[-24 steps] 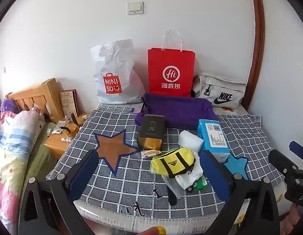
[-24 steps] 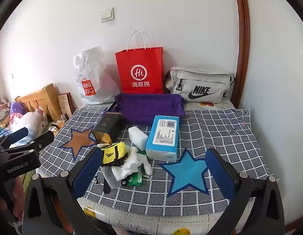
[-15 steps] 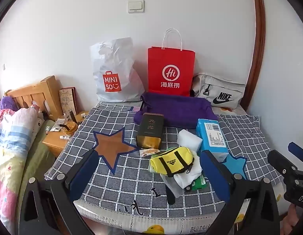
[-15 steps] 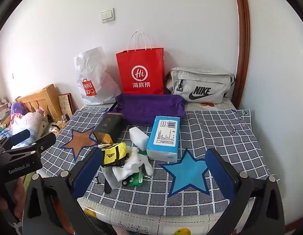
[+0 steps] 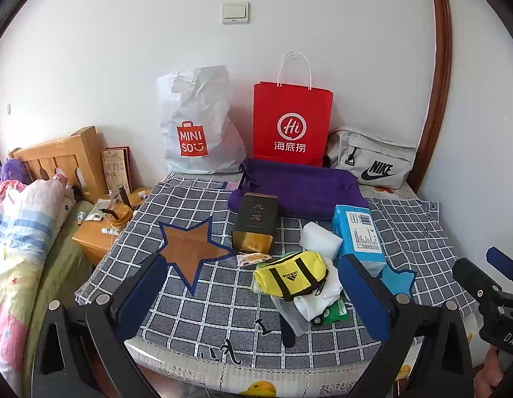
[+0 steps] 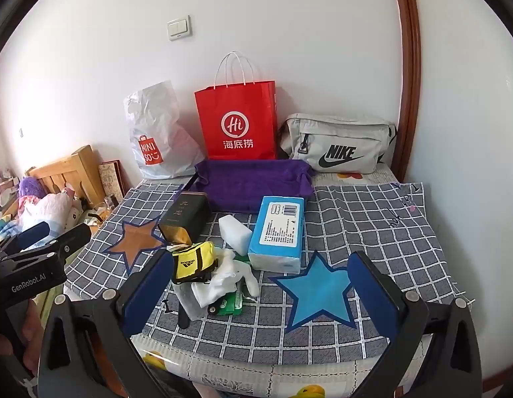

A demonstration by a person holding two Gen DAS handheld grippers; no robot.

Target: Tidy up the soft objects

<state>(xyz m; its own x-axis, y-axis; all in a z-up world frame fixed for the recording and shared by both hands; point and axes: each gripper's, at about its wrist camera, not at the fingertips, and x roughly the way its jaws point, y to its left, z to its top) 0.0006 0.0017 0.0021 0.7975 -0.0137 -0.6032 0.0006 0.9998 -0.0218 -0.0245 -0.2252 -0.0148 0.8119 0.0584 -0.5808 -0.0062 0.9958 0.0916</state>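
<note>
A pile lies mid-cloth: a yellow Adidas pouch (image 5: 291,275) (image 6: 193,260), white cloth (image 5: 318,301) (image 6: 223,282), a white sponge block (image 5: 319,240) (image 6: 235,233), a blue tissue pack (image 5: 359,237) (image 6: 279,232) and a green packet (image 6: 228,305). A purple fabric tray (image 5: 299,187) (image 6: 253,184) sits behind. My left gripper (image 5: 253,295) is open and empty, held above the near edge with the pouch between its fingers' lines. My right gripper (image 6: 256,288) is open and empty, in front of the pile.
A dark tea tin (image 5: 256,224) (image 6: 186,220) lies left of the pile. A Miniso bag (image 5: 196,122), a red paper bag (image 5: 291,122) and a grey Nike bag (image 5: 372,159) stand against the wall. A wooden nightstand (image 5: 100,235) and a bed (image 5: 21,232) are at the left.
Both grippers have drifted slightly back and up, so the scene sits a little lower and farther. Nothing on the cloth has moved.
</note>
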